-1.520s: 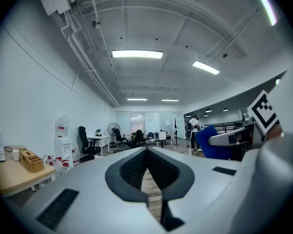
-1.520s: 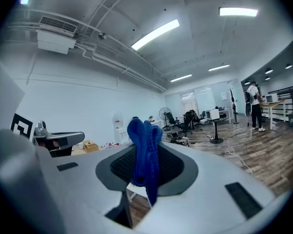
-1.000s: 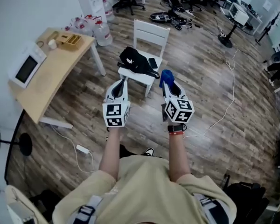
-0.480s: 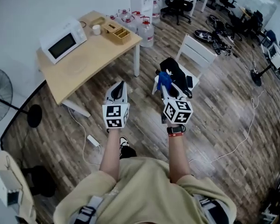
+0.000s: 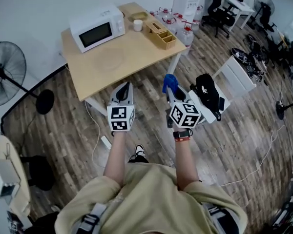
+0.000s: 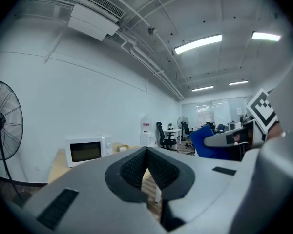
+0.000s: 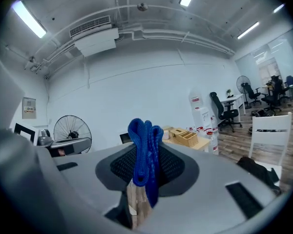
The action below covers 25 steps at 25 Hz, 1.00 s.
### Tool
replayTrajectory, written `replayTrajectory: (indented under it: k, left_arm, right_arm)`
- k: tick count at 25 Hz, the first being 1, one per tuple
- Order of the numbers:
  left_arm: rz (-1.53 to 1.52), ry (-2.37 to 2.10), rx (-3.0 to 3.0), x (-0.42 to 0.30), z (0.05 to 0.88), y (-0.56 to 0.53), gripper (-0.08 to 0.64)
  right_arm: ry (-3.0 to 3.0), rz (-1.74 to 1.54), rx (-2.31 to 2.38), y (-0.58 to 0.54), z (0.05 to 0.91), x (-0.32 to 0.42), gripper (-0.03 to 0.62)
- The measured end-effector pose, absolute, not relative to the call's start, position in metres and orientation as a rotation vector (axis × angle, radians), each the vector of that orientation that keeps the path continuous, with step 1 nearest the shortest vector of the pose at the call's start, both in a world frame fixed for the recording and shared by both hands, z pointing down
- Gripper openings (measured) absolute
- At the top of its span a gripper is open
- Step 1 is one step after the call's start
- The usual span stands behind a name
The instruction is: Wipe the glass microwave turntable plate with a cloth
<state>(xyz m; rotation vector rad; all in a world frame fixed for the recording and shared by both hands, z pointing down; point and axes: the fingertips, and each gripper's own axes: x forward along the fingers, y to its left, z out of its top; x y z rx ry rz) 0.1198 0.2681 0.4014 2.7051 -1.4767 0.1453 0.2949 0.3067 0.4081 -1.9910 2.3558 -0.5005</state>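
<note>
A faint round glass turntable plate point(image 5: 110, 57) lies on the light wooden table point(image 5: 141, 57), in front of the white microwave point(image 5: 96, 28). My left gripper point(image 5: 125, 85) hovers over the floor near the table's front edge, shut with nothing in it; its jaws point(image 6: 146, 152) meet in the left gripper view. To its right my right gripper point(image 5: 171, 89) is shut on a folded blue cloth point(image 5: 169, 81), which sticks up between the pads point(image 7: 145, 152). Both grippers are well short of the plate.
A wooden caddy point(image 5: 161, 32) and a white cup point(image 5: 137, 25) stand at the table's far end. A standing fan point(image 5: 7, 72) is on the left. A white chair with a black bag point(image 5: 210, 94) is on the right. Cables cross the wooden floor.
The view has swung so the table and microwave now sit ahead and nearer. Both grippers keep their pose, and the cloth stays in the right one.
</note>
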Motion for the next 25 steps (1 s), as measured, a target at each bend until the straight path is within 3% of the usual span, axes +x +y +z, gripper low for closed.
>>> replayTrajectory:
  k: [10,25]
  left_arm:
    - [0.110,-1.658,2.604,0.011,0.402,0.201,0.018]
    - [0.093,-1.878,2.452,-0.066,0.405,0.079,0.018]
  right_arm:
    - [2.544,-0.482,-1.773,0.205,0.401,0.173,0.106]
    - [2.737,-0.470,-1.506,0.052,0.402,0.083,0.106]
